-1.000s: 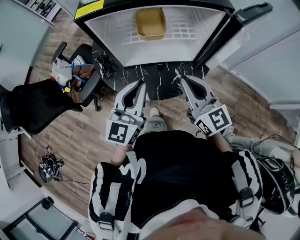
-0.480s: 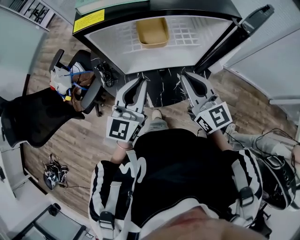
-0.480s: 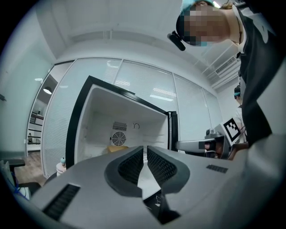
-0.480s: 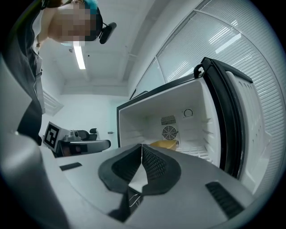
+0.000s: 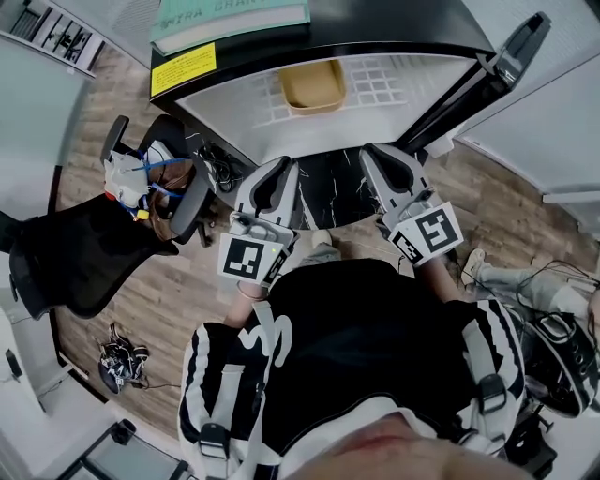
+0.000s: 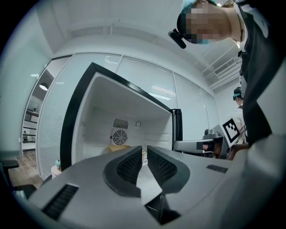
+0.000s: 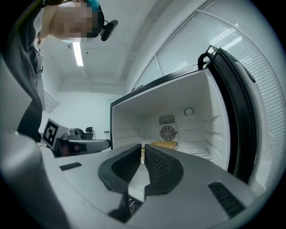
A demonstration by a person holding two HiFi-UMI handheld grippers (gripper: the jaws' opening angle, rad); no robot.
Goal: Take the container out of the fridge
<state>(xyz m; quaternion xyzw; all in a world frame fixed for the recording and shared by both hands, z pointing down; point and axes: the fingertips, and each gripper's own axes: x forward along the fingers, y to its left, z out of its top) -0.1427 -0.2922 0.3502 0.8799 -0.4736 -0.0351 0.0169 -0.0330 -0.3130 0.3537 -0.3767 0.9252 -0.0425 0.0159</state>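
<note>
**Nearest the camera.** The person's black-and-white top (image 5: 375,337) fills the lower head view and hides both hands and the floor beneath them. The left gripper (image 5: 278,169) and right gripper (image 5: 377,153) extend side by side from it and are well apart.

**Jaw state.** In the left gripper view, the left gripper (image 6: 144,149) has its jaws together with nothing between them. In the right gripper view, the right gripper (image 7: 143,146) reads the same: jaws together, nothing held.

**Middle distance.** In the head view both tips lie over the dark marbled panel (image 5: 328,183) below the fridge (image 5: 403,23) opening. The fridge door (image 5: 511,52) stands open at the right and is cut off by the frame edge.

**Far.**
- The tan container (image 5: 312,84) stands on the wire shelf (image 5: 375,80) inside the fridge, toward its back wall.
- In the left gripper view the container (image 6: 118,148) sits below the fan grille (image 6: 119,136), partly hidden behind the jaws.
- In the right gripper view the container (image 7: 162,144) is likewise partly covered. Its contents cannot be made out.
- The print on the book (image 5: 230,23) on the fridge top is cut off.

**Change from earlier frames.** The fridge opening lies lower in the head view and both grippers are closer to it. The jaws have stayed together. The container has not moved on its shelf.
</note>
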